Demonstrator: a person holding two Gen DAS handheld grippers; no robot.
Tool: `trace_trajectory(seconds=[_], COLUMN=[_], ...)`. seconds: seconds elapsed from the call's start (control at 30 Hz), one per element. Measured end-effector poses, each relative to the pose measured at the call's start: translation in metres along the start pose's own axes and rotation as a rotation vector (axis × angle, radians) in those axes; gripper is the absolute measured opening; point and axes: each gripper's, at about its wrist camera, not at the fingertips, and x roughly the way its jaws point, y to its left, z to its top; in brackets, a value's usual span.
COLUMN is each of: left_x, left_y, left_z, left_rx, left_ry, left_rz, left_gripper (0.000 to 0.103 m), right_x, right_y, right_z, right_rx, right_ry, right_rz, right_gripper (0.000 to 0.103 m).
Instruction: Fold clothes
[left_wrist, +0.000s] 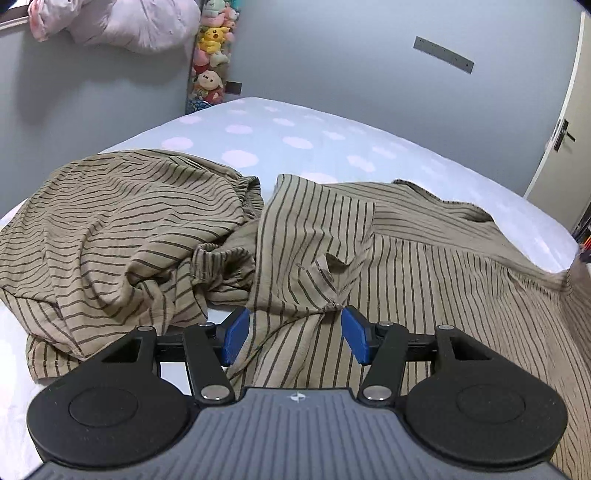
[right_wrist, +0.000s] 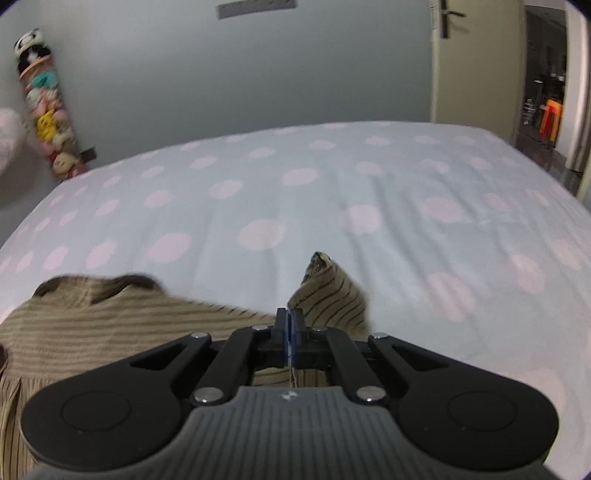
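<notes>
While the right gripper (right_wrist: 290, 319) pinches a corner of the striped shirt (left_wrist: 424, 258) lying on the dotted bed (right_wrist: 295, 192), pull it out slowly and flat. The left gripper (left_wrist: 293, 334) hangs open over the shirt's middle, holding nothing.

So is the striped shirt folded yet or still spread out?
Not folded: the striped shirt lies rumpled across the bed, one corner pinched in the right gripper.

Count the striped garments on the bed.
2. A crumpled garment lies at left; a shirt is spread at right, its corner in the right gripper. More may hide underneath.
</notes>
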Motion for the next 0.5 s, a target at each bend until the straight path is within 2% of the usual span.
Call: trace_trajectory(seconds=[0.17, 0.3, 0.37, 0.47, 0.5], left_x=[0.01, 0.021, 0.024, 0.029, 0.029], left_y=[0.004, 0.002, 0.001, -0.001, -0.001], left_z=[0.0, -0.003, -0.005, -0.006, -0.006], left_rx=[-0.019, -0.013, -0.005, 0.004, 0.006], left_ry=[0.018, 0.042, 0.049, 0.054, 0.054], left_rz=[0.0, 0.003, 0.001, -0.002, -0.003], left_gripper=[0.053, 0.053, 0.053, 0.053, 0.053], right_x=[0.034, 0.059, 0.063, 0.058, 0.052], right_y=[0.029, 0.038, 0.037, 0.032, 0.03], right_z=[-0.026, -0.047, -0.05, -0.047, -0.045], right_rx=[-0.048, -0.063, -0.062, -0.067, -0.065], right_ry=[0.078, 0.138, 0.151, 0.146, 0.136], right_rz=[0.044, 0.053, 0.057, 0.069, 0.073], right_gripper=[0.002, 0.002, 0.007, 0.008, 0.012])
